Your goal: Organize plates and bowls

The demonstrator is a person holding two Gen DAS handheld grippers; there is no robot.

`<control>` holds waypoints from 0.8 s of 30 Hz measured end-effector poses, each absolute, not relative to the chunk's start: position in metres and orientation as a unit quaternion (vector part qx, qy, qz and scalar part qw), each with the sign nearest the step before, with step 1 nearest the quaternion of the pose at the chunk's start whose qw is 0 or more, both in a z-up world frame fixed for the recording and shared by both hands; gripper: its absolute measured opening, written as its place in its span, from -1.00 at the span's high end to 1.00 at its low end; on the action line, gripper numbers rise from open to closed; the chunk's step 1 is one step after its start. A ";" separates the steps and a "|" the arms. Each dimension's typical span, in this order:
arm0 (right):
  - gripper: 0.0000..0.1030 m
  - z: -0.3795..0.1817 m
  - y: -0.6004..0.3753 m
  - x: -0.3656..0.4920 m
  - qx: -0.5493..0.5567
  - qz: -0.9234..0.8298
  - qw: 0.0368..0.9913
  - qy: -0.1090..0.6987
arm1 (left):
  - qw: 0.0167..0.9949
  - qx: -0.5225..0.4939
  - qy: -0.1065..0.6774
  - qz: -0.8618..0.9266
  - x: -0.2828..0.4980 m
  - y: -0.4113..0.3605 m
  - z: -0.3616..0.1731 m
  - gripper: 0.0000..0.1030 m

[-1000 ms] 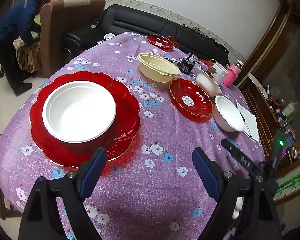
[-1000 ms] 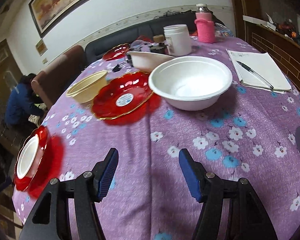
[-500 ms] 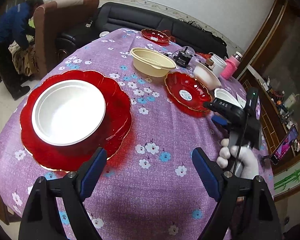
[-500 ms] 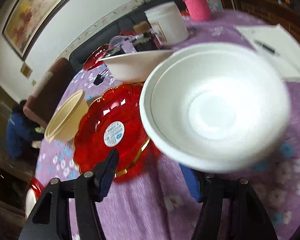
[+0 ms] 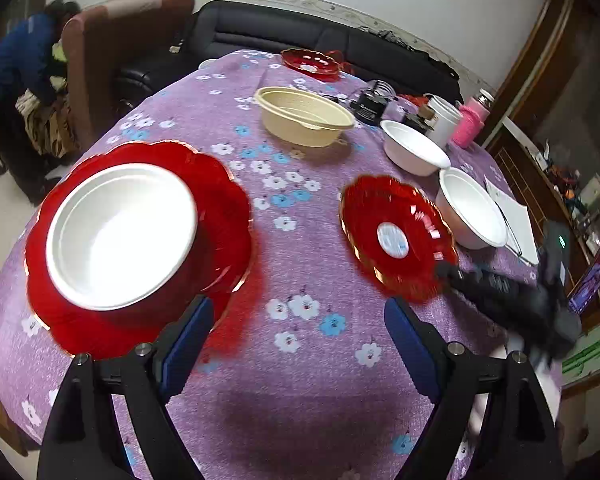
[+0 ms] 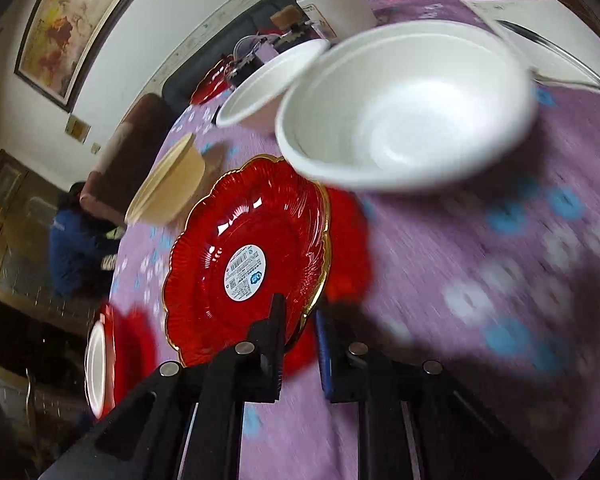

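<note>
The left gripper (image 5: 296,336) was held above the purple flowered table (image 5: 292,408) with its jaws spread wide and nothing between them. Just ahead of the left jaw and to its left lay a large red plate (image 5: 228,216) with a white bowl (image 5: 120,232) sitting in it. Ahead of the right jaw lay a smaller red plate (image 5: 396,236) with a round label at its centre. The right gripper (image 5: 500,292) was seen as a dark blurred shape at the near right edge of that plate.

In the right wrist view, the right gripper (image 6: 300,320) had its jaws closed on the gold-trimmed near rim of the smaller red plate (image 6: 252,248), one jaw over the plate's face and the other outside the rim. The plate looked tilted, though whether it was lifted off the table (image 6: 500,280) could not be told.

Beyond the right jaw, a second white bowl (image 6: 408,104) sat just past the plate's far edge, with a third white bowl (image 6: 268,84) touching or overlapping its far left side. A cream bowl (image 6: 168,188) stood ahead and left of the jaws, apart from the plate. Far left of the jaws, the large red plate (image 6: 128,344) and its white bowl (image 6: 94,368) were seen edge-on.
</note>
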State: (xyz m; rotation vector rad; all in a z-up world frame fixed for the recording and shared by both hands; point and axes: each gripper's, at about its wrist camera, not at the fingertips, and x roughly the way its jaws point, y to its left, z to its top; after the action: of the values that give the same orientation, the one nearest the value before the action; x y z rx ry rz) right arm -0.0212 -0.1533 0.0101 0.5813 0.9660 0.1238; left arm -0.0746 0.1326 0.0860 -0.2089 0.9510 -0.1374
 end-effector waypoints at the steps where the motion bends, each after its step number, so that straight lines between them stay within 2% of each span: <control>1: 0.71 0.011 -0.155 -0.029 0.262 0.055 0.854 0.446 | 0.882 -0.095 0.456 -0.068 -0.072 0.127 0.086 -0.68; 5: 0.71 0.012 -0.164 -0.038 0.242 0.041 0.881 0.406 | 0.878 -0.086 0.463 -0.083 -0.056 0.101 0.081 -0.68; 14: 0.70 0.010 -0.169 -0.036 0.253 0.054 0.877 0.406 | 0.882 -0.064 0.461 -0.074 0.000 0.057 0.061 -0.65; 17: 0.70 0.009 -0.169 -0.036 0.258 0.056 0.875 0.407 | 0.875 -0.046 0.476 -0.076 0.016 0.044 0.046 -0.43; 19: 0.70 0.009 -0.172 -0.038 0.258 0.056 0.874 0.407 | 0.865 -0.034 0.494 -0.081 0.026 0.035 0.033 -0.12; 24: 0.70 0.006 -0.170 -0.035 0.254 0.062 0.869 0.419 | 0.865 0.000 0.496 -0.071 0.034 0.022 0.017 -0.06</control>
State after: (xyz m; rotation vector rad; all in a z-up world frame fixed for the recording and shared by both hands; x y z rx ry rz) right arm -0.0345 -0.1696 0.0057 0.5321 0.8764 0.1305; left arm 0.0340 0.0217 0.0174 0.0002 1.0392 -0.1481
